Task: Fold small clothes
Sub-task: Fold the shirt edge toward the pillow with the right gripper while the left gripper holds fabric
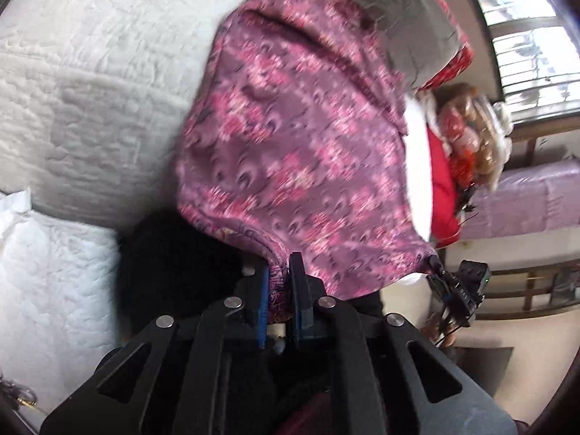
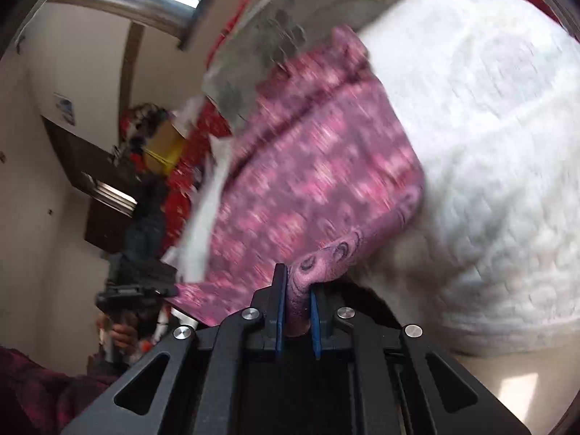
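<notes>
Over the white quilted bed (image 1: 90, 83), the purple-pink patterned garment (image 1: 297, 137) hangs spread btwn both grippers. Left gripper (image 1: 280, 272) is clamped on one bunched edge, blue pads pinching fabric. Right gripper (image 2: 295, 282) is clamped on another corner. Red fabric (image 1: 440, 185) and a window (image 1: 529, 36) sit w/ clutter beyond. Motion blur.

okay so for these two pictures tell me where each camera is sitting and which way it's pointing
Left wrist: on the left gripper, looking along its fingers at the cloth clamped between them, over a white quilt; the right gripper holds the far corner.
Right wrist: on the right gripper, facing the same cloth; the left gripper and a hand show at left.
Shared: cloth, quilt, each other's gripper.
</notes>
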